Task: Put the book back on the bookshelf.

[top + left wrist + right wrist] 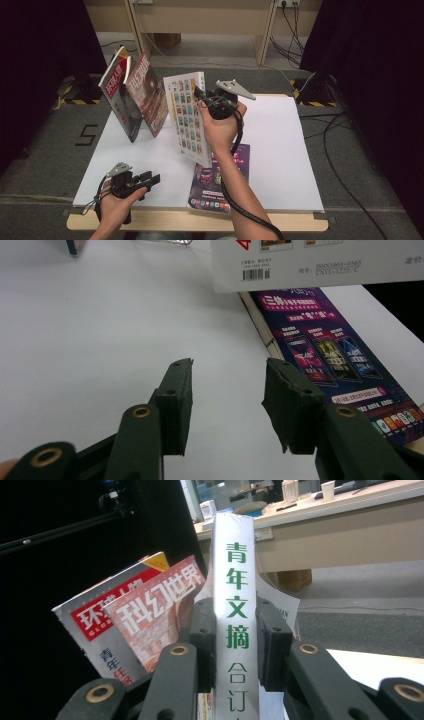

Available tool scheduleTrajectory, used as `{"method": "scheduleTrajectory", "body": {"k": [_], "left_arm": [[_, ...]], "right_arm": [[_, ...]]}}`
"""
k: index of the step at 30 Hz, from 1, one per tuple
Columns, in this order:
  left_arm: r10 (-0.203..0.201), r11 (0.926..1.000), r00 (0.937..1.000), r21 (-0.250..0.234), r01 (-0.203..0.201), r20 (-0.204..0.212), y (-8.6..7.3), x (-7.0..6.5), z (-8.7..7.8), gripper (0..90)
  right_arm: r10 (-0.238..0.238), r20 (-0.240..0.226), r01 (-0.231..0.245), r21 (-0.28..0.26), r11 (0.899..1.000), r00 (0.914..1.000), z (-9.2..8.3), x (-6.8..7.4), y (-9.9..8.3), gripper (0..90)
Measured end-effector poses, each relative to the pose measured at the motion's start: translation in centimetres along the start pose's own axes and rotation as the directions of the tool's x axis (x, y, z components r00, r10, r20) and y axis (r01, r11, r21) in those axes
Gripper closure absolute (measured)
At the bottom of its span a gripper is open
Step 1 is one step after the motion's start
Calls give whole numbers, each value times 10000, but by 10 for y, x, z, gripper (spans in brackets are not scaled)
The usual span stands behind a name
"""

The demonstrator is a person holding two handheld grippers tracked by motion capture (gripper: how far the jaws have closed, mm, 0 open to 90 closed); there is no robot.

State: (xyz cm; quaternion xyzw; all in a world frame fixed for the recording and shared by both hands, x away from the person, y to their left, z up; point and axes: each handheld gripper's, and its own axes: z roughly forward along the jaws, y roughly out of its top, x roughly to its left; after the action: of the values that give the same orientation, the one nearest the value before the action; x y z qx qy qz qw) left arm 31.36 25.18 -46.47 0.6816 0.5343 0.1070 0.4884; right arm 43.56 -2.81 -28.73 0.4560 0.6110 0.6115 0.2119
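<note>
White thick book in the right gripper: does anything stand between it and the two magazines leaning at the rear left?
Nothing visible: bare white tabletop lies between the white thick book and the leaning magazines.

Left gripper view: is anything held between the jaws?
No. The left gripper has its jaws standing apart with nothing but the bare white table showing between them.
</note>
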Motion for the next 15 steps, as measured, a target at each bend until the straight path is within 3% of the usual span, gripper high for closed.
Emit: {"method": "scheduleTrajectory", "body": {"k": [15], "left_arm": [[-4, 9999, 10000, 110, 3, 83, -2, -1, 3, 536]], "right_arm": [[-46, 459, 60, -300, 9995, 9989, 19, -4, 11, 742]]}}
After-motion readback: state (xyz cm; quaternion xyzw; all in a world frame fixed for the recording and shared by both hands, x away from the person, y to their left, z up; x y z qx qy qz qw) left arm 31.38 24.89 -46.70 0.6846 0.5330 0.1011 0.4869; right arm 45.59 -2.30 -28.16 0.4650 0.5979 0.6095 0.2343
